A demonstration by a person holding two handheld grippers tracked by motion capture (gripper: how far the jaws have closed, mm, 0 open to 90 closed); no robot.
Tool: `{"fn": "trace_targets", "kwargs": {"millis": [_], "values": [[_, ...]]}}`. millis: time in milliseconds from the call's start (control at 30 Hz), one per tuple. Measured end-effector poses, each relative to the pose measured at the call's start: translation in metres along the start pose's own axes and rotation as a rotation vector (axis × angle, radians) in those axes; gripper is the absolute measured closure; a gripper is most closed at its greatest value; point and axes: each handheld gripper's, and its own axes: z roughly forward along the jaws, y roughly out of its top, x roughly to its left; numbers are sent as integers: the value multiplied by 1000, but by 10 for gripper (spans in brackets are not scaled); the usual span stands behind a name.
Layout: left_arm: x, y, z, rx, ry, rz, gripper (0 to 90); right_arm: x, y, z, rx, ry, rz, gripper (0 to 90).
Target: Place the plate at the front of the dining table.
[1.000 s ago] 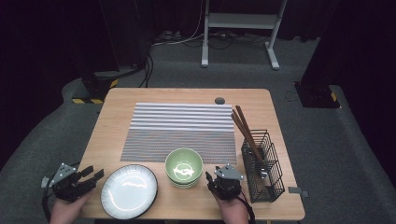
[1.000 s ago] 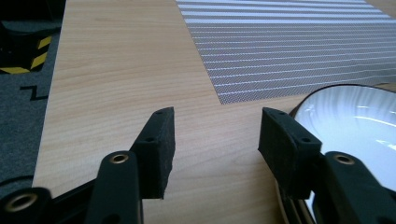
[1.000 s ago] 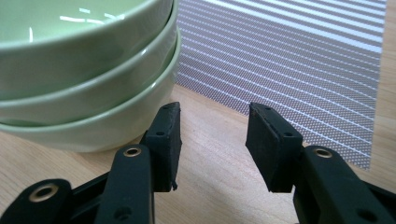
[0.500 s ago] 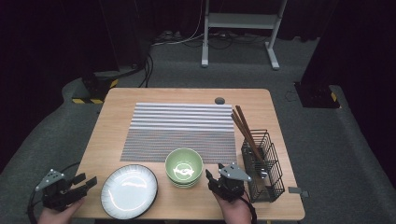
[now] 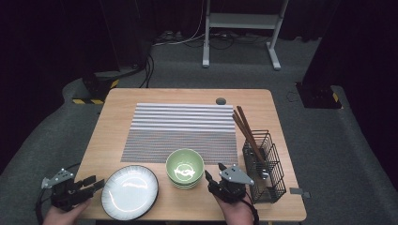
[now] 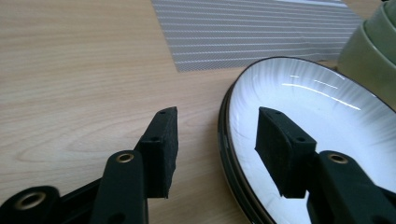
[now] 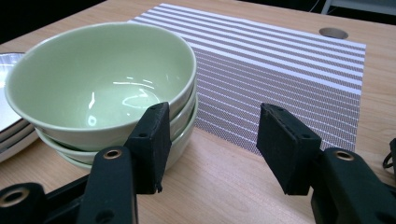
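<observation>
High view: left gripper (image 5: pixel 96 183) at near left table edge, jaws apart, straddling rim of white plate stack (image 5: pixel 130 191). Right gripper (image 5: pixel 212 176) parted too, just right of stacked green bowls (image 5: pixel 185 167), nothing clamped. Striped placemat (image 5: pixel 183 132) beyond; chopsticks (image 5: pixel 246 130) in wire basket (image 5: pixel 265 167) at right.

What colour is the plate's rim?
Dark, near black, around a white centre on the plate; clearest in the left gripper view.

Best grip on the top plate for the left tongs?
Pinch the near-left rim of the plate, coming in low from the table's left edge. The left tongs are open and already straddle that rim, one pad outside, one over the white well; the rim is thin and raised.
</observation>
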Motion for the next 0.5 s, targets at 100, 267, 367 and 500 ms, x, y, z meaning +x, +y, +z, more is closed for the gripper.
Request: {"fn": "trace_targets", "kwargs": {"millis": [100, 267, 367, 500], "values": [[3, 2, 3, 45, -22, -29, 506, 2, 1, -1, -5, 6, -1, 432], [2, 3, 8, 119, -52, -41, 536, 12, 4, 0, -13, 10, -19, 432], [3, 3, 9, 128, -57, -43, 545, 16, 8, 0, -27, 29, -12, 441], [3, 5, 11, 138, -65, -56, 564, 25, 10, -1, -40, 66, -11, 440]]}}
